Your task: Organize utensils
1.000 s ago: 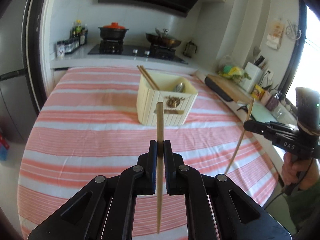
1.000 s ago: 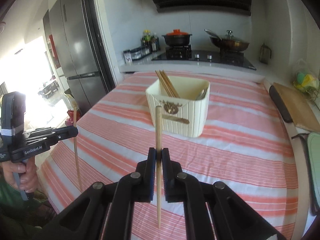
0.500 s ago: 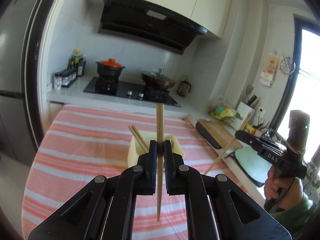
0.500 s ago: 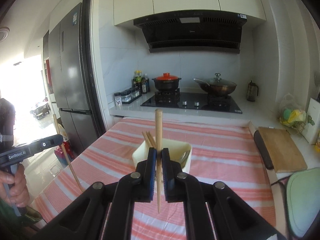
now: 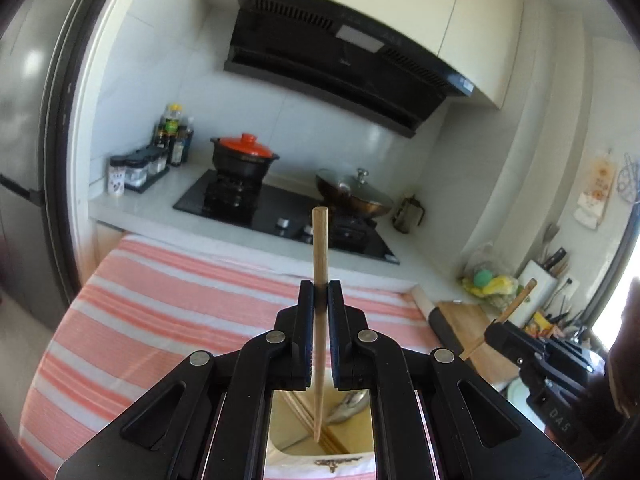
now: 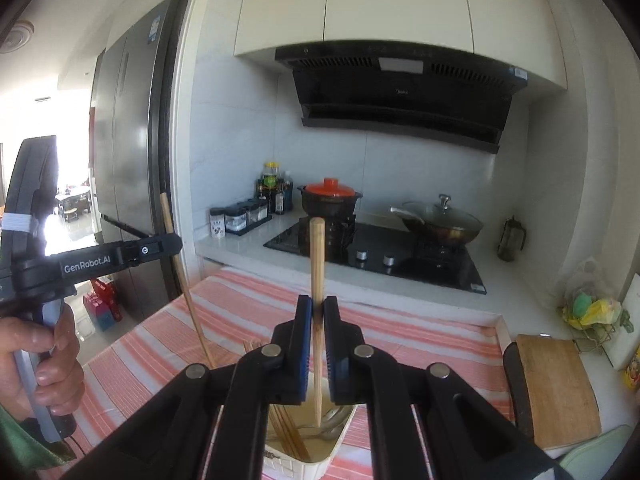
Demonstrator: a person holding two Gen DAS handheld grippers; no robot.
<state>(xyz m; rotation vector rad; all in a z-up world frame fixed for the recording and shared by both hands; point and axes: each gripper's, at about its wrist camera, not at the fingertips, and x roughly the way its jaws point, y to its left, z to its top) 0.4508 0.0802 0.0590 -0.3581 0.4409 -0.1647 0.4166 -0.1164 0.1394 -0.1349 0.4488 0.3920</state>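
In the left wrist view my left gripper (image 5: 319,286) is shut on a wooden chopstick (image 5: 320,240) that stands upright. Its thin tip hangs over the open top of the cream utensil holder (image 5: 320,462) below the jaws. Inside the holder lie a metal spoon (image 5: 348,404) and other chopsticks (image 5: 298,408). In the right wrist view my right gripper (image 6: 317,300) is shut on a second chopstick (image 6: 317,256), tip down above the same holder (image 6: 334,446). Each gripper also shows at the edge of the other's view, the right gripper (image 5: 490,334) and the left gripper (image 6: 176,242).
The holder stands on a table with a red-striped cloth (image 5: 160,300). Behind it is a counter with a hob, a red-lidded pot (image 5: 244,156) and a wok (image 5: 352,194). A cutting board (image 6: 556,384) lies to the right and a fridge (image 6: 128,160) stands to the left.
Both grippers have risen and moved forward with their chopsticks still gripped. The holder has gone from mid-view to directly beneath the jaws.
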